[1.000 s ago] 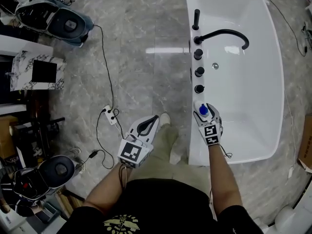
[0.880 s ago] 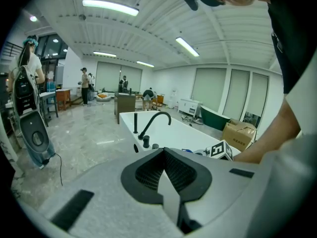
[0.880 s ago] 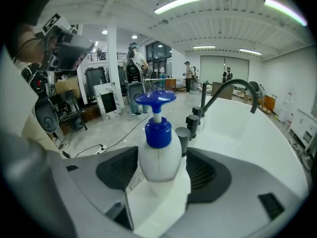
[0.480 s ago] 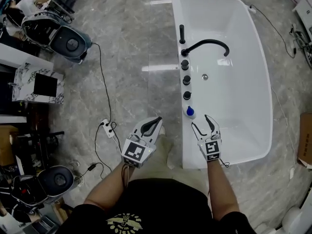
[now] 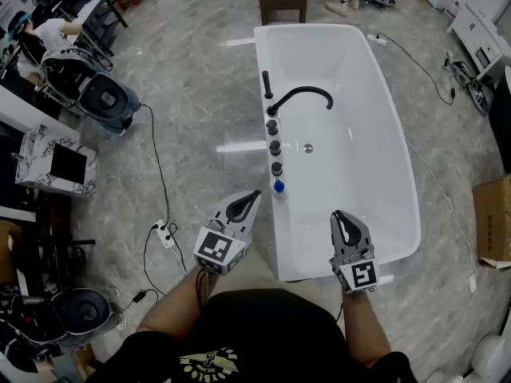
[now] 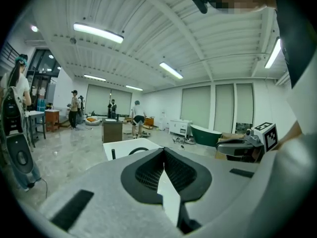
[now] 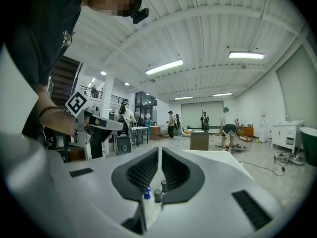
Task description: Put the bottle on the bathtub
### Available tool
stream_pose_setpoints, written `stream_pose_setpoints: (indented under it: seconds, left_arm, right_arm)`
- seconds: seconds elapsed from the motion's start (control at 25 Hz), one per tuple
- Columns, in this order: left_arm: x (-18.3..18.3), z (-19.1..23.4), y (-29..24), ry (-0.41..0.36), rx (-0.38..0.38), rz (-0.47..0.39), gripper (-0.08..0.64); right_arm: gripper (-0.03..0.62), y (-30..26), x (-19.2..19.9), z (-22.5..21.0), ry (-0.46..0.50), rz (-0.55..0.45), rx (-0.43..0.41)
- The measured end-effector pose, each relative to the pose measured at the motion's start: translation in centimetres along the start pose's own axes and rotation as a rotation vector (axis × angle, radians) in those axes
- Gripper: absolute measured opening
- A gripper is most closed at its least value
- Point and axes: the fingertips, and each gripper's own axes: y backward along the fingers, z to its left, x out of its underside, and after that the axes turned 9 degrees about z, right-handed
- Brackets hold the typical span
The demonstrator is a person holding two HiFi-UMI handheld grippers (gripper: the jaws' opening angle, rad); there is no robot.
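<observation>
White bathtub (image 5: 262,54): freestanding on a grey marble floor (image 5: 200,78); long axis runs away from the person.
Bottle (image 5: 279,187): small, white body w/ blue cap, upright on the tub's left ledge, just on the near side of the row of black knobs (image 5: 274,145); nothing touches it. The right gripper view shows the bottle low down (image 7: 146,195), thru the gap under the jaws, beside the knobs (image 7: 157,196).
Black faucet (image 5: 302,94): curved spout over the basin, beyond the knobs.
Right hand-held gripper (image 5: 338,214): over the tub's near end, well apart from the bottle. Jaws have just been closing and are now together bar a thin slit (image 7: 160,150); nothing btwn them, so it's empty.
Left hand-held gripper (image 5: 255,193): in head view its tips show just left of the bottle, no contact. Jaws closed tip to tip (image 6: 163,151), holding nothing.
Power strip (image 5: 165,233): white, on the floor left of the left hand-held gripper, black cable running off it.
Cardboard box (image 5: 493,222): on the floor at the head view's right edge, well apart from the tub.
People: several far back in the hall in both gripper views; too small for detail.
</observation>
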Motion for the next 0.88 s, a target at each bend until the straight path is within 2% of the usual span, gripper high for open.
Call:
stream_pose_setpoints:
  seconds: [0.16, 0.28, 0.4, 0.64, 0.88]
  left_arm:
    - [-3.6, -2.7, 1.1, -0.005, 0.006, -0.063, 0.009]
    - [-5.9, -4.7, 3.1, -0.005, 0.007, -0.101, 0.009]
    - [-7.3, -6.8, 4.5, -0.02, -0.007, -0.131, 0.009]
    - [-7.2, -10.4, 6.1, 0.004, -0.075, -0.157, 0.009]
    - [-5.7, -9.5, 9.4, 0.049, -0.165, -0.129, 0.01]
  right_arm:
    - [0.012, 4.5, -4.8, -0.5, -0.042, -0.088, -0.028]
    - [0.012, 7.5, -6.9, -0.4, -0.076, -0.088, -0.046]
    - [0.011, 9.9, -7.6, -0.7, -0.062, -0.087, -0.053]
    - [0.011, 13.0, -7.8, -1.5, 0.017, -0.076, -0.1]
    - [0.011, 12.6, -7.1, -0.8, 0.011, -0.049, -0.15]
